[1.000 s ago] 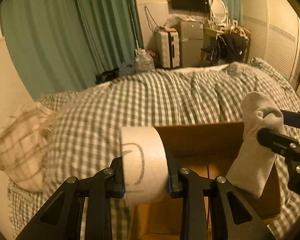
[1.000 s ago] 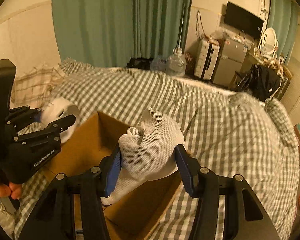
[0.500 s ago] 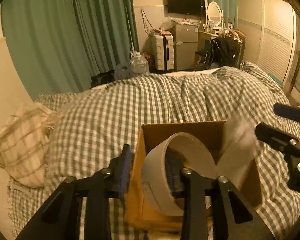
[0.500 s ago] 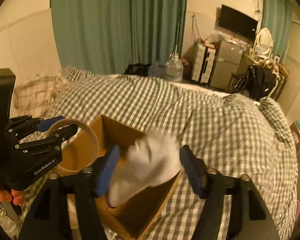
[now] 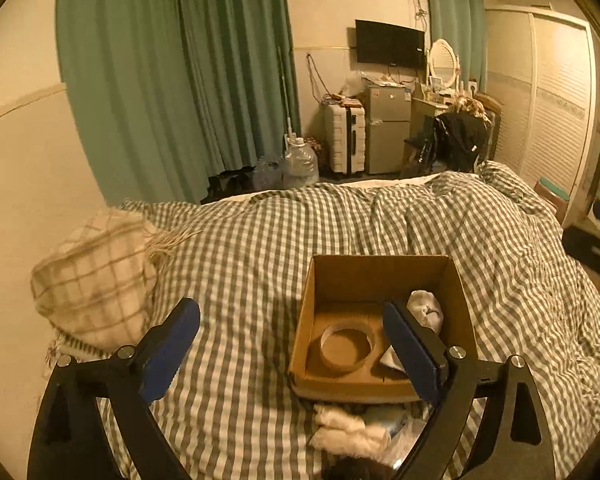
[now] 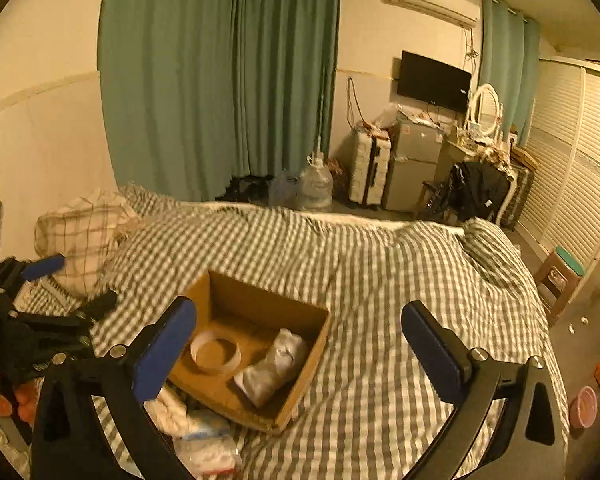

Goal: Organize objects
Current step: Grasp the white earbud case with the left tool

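Both tools, left tool [image 5: 291,342] and right tool [image 6: 299,338], just spread wide and empty; tape roll [image 5: 346,345] and sock [image 6: 274,366] dropped into box [image 5: 380,270], lower centre, for tidying.

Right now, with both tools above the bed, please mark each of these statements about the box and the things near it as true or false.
1. The tape roll lies flat on the floor of the cardboard box. True.
2. The white sock hangs from the right gripper. False: it lies in the box, and nothing is between that gripper's wide-apart fingers.
3. The left gripper is shut on the tape roll. False: its fingers stand wide open and hold nothing.
4. The box sits on a checked blanket. True.
5. A few light-coloured things lie outside the box, by its near edge. True.
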{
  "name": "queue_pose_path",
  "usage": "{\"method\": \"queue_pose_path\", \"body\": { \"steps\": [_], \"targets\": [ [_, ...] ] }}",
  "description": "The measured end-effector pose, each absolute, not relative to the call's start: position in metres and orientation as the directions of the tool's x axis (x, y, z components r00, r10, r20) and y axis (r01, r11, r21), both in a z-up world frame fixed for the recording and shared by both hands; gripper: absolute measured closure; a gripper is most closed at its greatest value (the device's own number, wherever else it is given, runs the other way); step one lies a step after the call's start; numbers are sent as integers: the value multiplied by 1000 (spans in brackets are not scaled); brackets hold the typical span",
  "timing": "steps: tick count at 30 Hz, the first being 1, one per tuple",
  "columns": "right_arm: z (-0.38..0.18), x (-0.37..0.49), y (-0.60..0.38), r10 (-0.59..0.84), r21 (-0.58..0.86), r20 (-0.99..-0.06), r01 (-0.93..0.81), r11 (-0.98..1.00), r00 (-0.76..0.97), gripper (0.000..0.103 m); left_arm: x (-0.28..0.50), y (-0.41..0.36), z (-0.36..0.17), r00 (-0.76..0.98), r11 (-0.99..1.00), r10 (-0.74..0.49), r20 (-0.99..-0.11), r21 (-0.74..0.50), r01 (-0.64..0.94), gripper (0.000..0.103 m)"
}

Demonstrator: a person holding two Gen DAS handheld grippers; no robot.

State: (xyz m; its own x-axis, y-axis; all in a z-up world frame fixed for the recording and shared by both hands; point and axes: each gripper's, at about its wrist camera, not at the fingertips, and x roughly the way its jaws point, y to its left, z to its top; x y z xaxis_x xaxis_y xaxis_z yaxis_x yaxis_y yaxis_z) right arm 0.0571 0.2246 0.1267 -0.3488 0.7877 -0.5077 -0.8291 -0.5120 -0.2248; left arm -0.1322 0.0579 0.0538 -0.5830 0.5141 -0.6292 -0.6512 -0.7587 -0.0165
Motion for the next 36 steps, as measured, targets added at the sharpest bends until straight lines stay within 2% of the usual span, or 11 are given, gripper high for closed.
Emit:
{"method": "queue_pose_path", "body": {
  "steps": [7, 11, 22, 36],
  "targets": [
    [107, 71, 181, 823, -315, -451, -801, -508, -345, 0, -107, 25, 47, -589, -784, 497, -637, -39, -619, 5],
    [88, 81, 168, 804, -291, -482, -801, -522, -348, 0, -88, 12, 33, -609, -804, 468, -641, -24, -594, 5],
    [35, 79, 161, 738, -238, -565, -784, -574, -368, 1, -53, -3, -13, -581, -829, 453, -676, -79, -553, 5],
    [2, 82, 174, 692, -199, -638, -796, -572, -338, 1, -26, 6, -68, -516, -812, 394, -761, -26, -583, 5]
  ]
}}
